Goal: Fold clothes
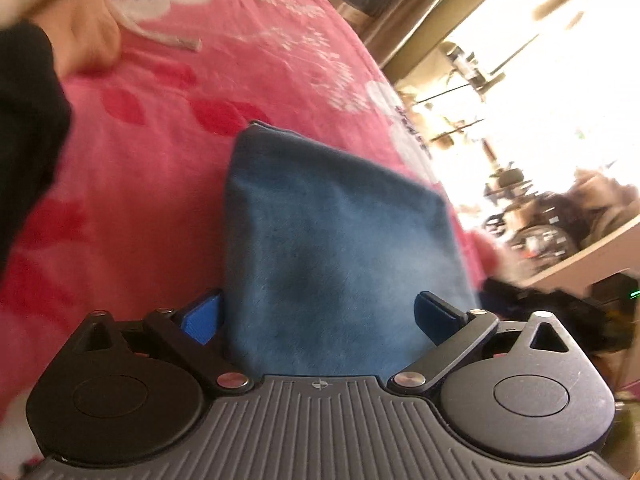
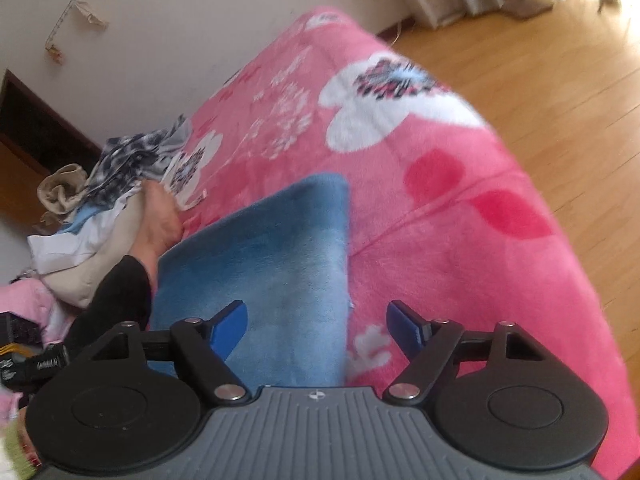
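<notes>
Left wrist view shows the pink bed blanket [image 1: 160, 152] carrying a folded blue cloth [image 1: 332, 248], its long axis running straight away from me, and my left claw [image 1: 316, 316] stands wide with the cloth's near end lying between its fingers, not pinched. From the right wrist, the same blue cloth [image 2: 272, 264] sits left of centre, so my right claw [image 2: 316, 328], also spread and empty, straddles only its right edge. I judge the left claw better placed.

A pale wall [image 2: 168, 32] stood behind the bed's pink flowered blanket [image 2: 460, 240], with wooden flooring [image 2: 560, 80] beside it and glaring daylight from a window [image 1: 560, 80].
</notes>
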A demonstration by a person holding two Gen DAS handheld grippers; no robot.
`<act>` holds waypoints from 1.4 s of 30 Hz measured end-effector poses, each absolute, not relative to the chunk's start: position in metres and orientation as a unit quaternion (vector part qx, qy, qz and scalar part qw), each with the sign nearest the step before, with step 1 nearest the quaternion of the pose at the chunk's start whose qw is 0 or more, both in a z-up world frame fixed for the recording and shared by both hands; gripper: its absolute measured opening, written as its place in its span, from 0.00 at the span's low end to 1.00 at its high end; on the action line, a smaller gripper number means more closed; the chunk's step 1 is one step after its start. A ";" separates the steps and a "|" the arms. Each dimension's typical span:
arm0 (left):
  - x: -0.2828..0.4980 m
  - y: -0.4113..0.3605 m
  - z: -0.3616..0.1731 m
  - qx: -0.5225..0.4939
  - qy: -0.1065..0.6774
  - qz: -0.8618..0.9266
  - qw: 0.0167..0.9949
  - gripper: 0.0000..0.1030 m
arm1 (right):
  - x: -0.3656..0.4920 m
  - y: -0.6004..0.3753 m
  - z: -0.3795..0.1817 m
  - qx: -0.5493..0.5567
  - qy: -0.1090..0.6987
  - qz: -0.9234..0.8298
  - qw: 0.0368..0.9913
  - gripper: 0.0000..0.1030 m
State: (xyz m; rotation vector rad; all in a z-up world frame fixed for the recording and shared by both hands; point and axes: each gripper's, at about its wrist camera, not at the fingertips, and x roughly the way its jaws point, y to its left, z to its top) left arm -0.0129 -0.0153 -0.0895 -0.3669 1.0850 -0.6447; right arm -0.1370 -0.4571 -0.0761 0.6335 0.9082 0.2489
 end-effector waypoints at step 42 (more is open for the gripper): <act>0.021 -0.020 -0.113 -0.255 0.547 -0.364 0.709 0.70 | -0.095 -0.448 -0.129 0.451 0.459 0.255 0.722 0.27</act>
